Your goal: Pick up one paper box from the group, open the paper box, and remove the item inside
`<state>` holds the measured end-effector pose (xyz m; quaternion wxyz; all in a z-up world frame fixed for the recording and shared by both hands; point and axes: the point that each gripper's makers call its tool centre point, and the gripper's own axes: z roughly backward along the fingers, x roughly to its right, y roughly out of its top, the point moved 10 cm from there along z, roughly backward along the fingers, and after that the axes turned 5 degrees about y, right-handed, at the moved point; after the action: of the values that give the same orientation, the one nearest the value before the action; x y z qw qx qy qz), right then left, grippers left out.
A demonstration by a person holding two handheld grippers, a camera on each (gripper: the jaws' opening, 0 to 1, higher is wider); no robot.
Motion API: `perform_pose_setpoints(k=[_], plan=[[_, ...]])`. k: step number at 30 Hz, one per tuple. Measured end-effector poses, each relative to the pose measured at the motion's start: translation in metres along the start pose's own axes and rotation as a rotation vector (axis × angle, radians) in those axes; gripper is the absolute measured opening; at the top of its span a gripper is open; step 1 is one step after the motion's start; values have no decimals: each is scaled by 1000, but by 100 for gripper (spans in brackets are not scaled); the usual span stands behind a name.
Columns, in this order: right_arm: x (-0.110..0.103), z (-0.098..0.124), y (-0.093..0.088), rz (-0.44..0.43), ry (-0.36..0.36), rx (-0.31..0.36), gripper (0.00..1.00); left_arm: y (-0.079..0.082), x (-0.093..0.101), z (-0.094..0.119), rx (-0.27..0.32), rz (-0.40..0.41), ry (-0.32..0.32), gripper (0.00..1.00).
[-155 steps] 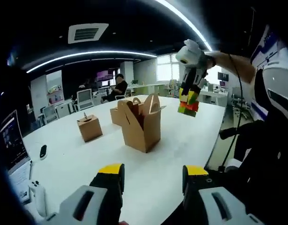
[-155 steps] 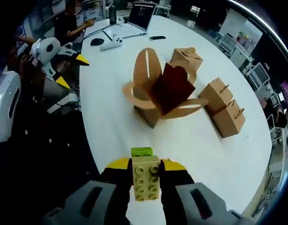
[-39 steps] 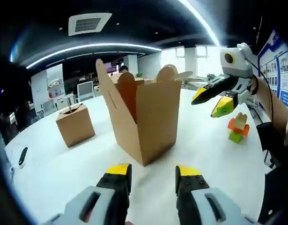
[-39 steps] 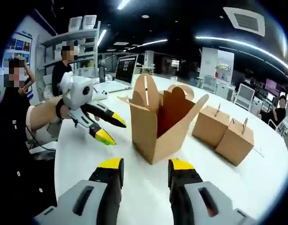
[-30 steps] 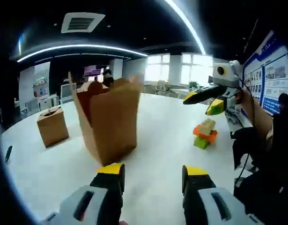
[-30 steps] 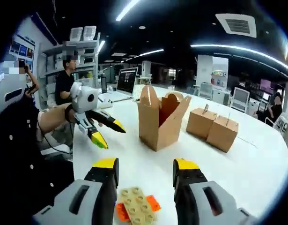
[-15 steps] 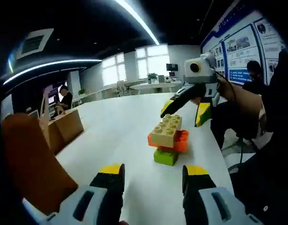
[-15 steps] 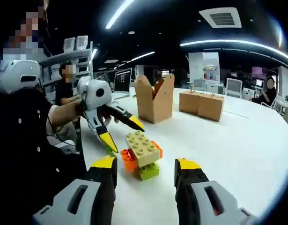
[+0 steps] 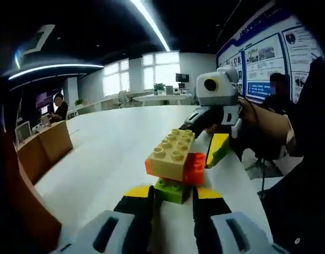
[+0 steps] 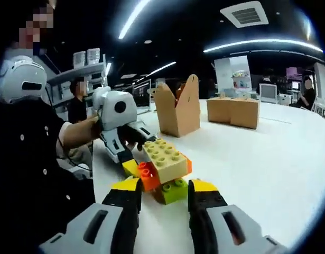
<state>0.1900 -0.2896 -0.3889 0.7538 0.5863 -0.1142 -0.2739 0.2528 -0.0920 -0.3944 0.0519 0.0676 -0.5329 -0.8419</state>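
Toy-brick stack (image 9: 176, 161) on the white bench (image 9: 112, 143), approached by two hand-held grippers. The stack comprises three visible colours: a tan studded brick on top, an orange brick beneath it and a green brick at the base.

Left gripper view: the left hand-held gripper (image 9: 172, 192) has its yellow-tipped jaws close on either side of the green brick; whether they are gripping it cannot be told. The right hand-held gripper (image 9: 207, 138) faces it from beyond the stack, jaws parted.

Right gripper view: the right hand-held gripper (image 10: 163, 186) stands released, its jaws flanking the green brick. One opened paper box (image 10: 177, 112) stands farther back on the bench; two closed paper boxes (image 10: 233, 111) sit side by side beyond it.
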Motion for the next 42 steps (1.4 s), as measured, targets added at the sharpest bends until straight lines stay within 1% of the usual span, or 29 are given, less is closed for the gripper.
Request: perform_pose_setpoints(k=[2, 4, 5, 6, 8, 10, 11, 13, 15, 20, 22, 23, 26, 28, 31, 32, 34, 36, 38, 42], plan=[[-2, -2, 1, -2, 9, 2, 35, -1, -1, 0, 3, 5, 2, 28], [-6, -5, 6, 3, 28, 11, 32, 0, 0, 3, 1, 6, 4, 28], [-6, -5, 8, 12, 26, 8, 33, 0, 1, 5, 1, 4, 6, 28], [-9, -7, 12, 29, 43, 22, 32, 0, 1, 8, 4, 2, 9, 27], [-10, -11, 16, 32, 43, 15, 32, 0, 2, 15, 11, 4, 19, 27], [-15, -17, 22, 45, 60, 21, 29, -2, 2, 26, 17, 3, 41, 26], [-18, -23, 26, 57, 69, 29, 27, -5, 1, 34, 17, 9, 63, 26], [-25, -35, 35, 71, 90, 37, 26, -9, 0, 44, 21, 16, 84, 25], [-32, -51, 43, 102, 119, 31, 26, -14, -2, 59, 22, 25, 113, 25], [-46, -85, 55, 131, 166, 36, 25, -27, -9, 98, 22, 38, 177, 26], [-51, -97, 58, 140, 180, 39, 25, -32, -13, 114, 13, 31, 193, 26], [-53, -102, 59, 140, 183, 40, 25, -33, -13, 117, 11, 30, 195, 26], [-62, -120, 60, 133, 193, 53, 25, -40, -19, 135, -8, 22, 204, 26], [-69, -131, 59, 131, 190, 58, 25, -44, -23, 143, -23, 16, 199, 26], [-75, -140, 56, 139, 165, 56, 25, -49, -29, 149, -46, 4, 180, 26], [-77, -143, 55, 148, 149, 59, 25, -50, -30, 149, -51, 2, 172, 26], [-78, -145, 53, 138, 124, 66, 25, -53, -37, 148, -62, 0, 149, 26], [-79, -148, 51, 135, 105, 67, 25, -55, -40, 147, -72, -2, 137, 26], [-79, -150, 49, 134, 92, 66, 25, -57, -43, 145, -77, -4, 125, 26], [-74, -151, 46, 105, 75, 68, 25, -58, -47, 142, -76, 4, 116, 27]])
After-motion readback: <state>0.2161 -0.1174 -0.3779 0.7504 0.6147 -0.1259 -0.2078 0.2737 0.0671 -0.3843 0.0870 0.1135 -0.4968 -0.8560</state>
